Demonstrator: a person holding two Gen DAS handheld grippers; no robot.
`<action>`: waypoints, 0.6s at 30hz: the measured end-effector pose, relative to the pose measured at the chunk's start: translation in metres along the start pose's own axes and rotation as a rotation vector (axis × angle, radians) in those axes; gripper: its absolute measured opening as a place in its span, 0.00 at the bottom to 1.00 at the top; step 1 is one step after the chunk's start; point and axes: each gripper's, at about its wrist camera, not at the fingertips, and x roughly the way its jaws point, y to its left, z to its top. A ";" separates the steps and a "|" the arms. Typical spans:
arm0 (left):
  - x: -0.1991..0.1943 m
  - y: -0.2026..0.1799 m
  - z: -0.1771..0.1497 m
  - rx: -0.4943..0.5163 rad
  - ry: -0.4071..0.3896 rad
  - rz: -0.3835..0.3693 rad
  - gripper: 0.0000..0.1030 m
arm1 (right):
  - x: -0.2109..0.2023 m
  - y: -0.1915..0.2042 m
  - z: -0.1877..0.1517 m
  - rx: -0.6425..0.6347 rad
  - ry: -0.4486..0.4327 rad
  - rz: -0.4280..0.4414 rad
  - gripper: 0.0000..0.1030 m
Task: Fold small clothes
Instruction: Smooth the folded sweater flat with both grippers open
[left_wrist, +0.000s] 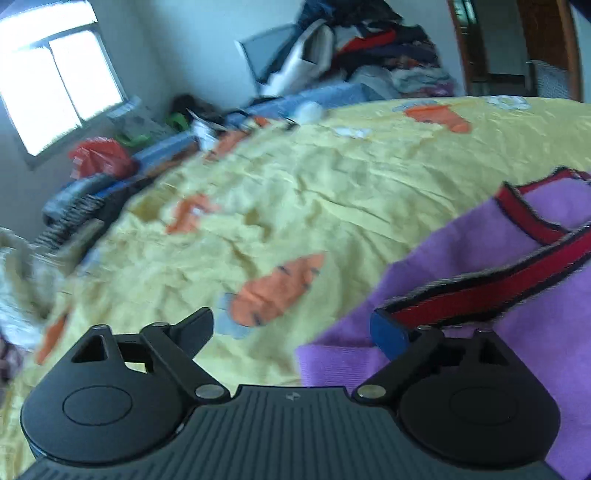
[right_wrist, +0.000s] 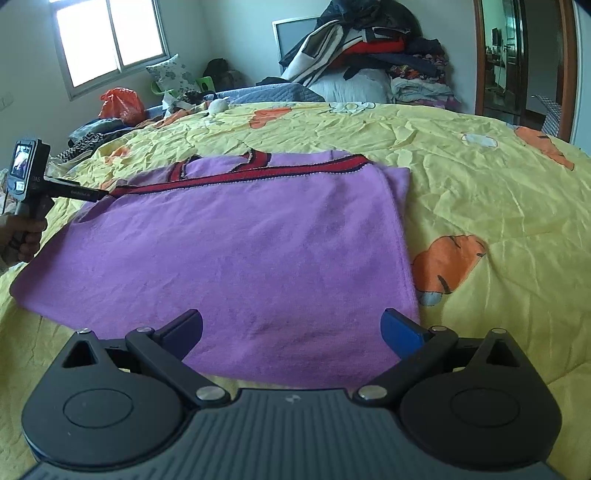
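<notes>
- While the purple top (right_wrist: 236, 243) lies spread across the yellow bedspread (right_wrist: 480, 177), I've got both tools at its edges, so this looks to me like the setup for a fold.
- Left gripper (left_wrist: 291, 328): jaws wide apart, nothing clamped. The red trim (left_wrist: 491, 291) drapes over the blue pad (left_wrist: 391, 332) of its right finger, touching it, but the other finger sits well off over bare bedspread.
- The right wrist view shows that same gripper from outside at the far left corner, its tip at the end of the red trim.
- Right gripper (right_wrist: 291, 328): also spread open, hovering at the near hem, cloth running between and under its fingers. No grip there either.
- My call: get the trim fully between the left jaws before closing, not just resting on one pad, or it'll slip out on the lift.
- On the right, I'd bite the hem near the right-hand corner so both layers come up together; the right edge looks doubled over already.
- Then lift both ends level and carry them across evenly, keeping the cloth taut to avoid a skewed crease.
- The left view is blurred, so I can't judge how deep the trim sits.
</notes>
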 end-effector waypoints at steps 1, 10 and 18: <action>-0.001 0.002 -0.001 -0.012 0.001 -0.026 0.90 | 0.000 -0.001 0.000 0.005 -0.001 -0.002 1.00; -0.015 0.024 -0.014 -0.130 -0.080 -0.264 0.93 | -0.002 -0.006 -0.007 0.031 -0.004 0.005 1.00; -0.001 0.038 -0.019 -0.198 -0.075 -0.453 0.89 | -0.006 -0.009 -0.012 0.050 -0.008 0.006 1.00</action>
